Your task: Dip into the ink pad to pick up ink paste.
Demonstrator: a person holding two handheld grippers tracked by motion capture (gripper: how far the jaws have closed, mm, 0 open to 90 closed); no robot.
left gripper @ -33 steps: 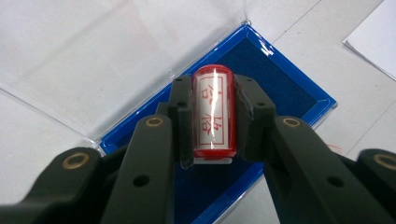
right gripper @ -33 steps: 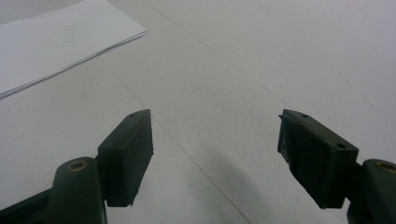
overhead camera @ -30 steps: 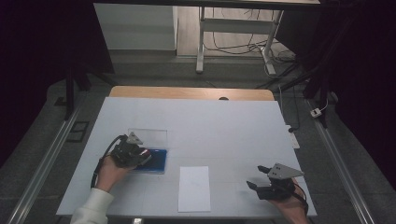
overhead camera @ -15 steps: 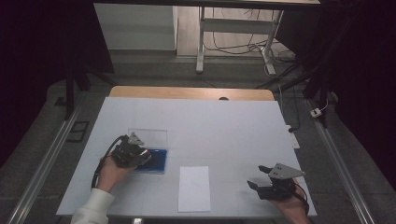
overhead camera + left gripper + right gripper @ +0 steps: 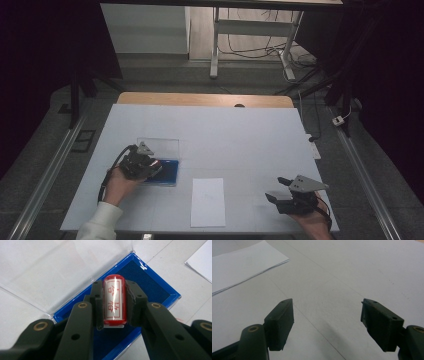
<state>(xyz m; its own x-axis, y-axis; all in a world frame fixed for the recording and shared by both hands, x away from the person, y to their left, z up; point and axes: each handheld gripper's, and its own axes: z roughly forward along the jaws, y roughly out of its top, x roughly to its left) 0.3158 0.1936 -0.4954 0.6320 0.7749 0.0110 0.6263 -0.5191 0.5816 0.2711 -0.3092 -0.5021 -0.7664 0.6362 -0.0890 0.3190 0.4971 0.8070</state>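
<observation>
Stamp: a red cylinder with a white label bearing red characters, lying along the line of the jaws in the left gripper view; it sits over the dark blue pad of the case, and whether its lower end touches the pad cannot be told from this angle.
Left gripper: clenched on the stamp, one black pad pressed against each side of the cylinder; in the high view it lies at the left of the table, over the case, with the person's hand and a white sleeve behind it.
Ink pad case: a shallow blue tray with a dark blue inner surface, flat on the table directly beneath the stamp.
Clear lid: transparent, folded back from the case's far edge and resting on the table; the white surface shows through it.
Paper: a white sheet lying flat near the front edge of the table, between the two grippers and just to the right of the case; its corner also appears in both gripper views.
Right gripper: released, jaws standing wide apart with bare table between them; it is at the front right of the table, well apart from the case and near the paper.
Table: a white top with a wooden strip along its far edge.
</observation>
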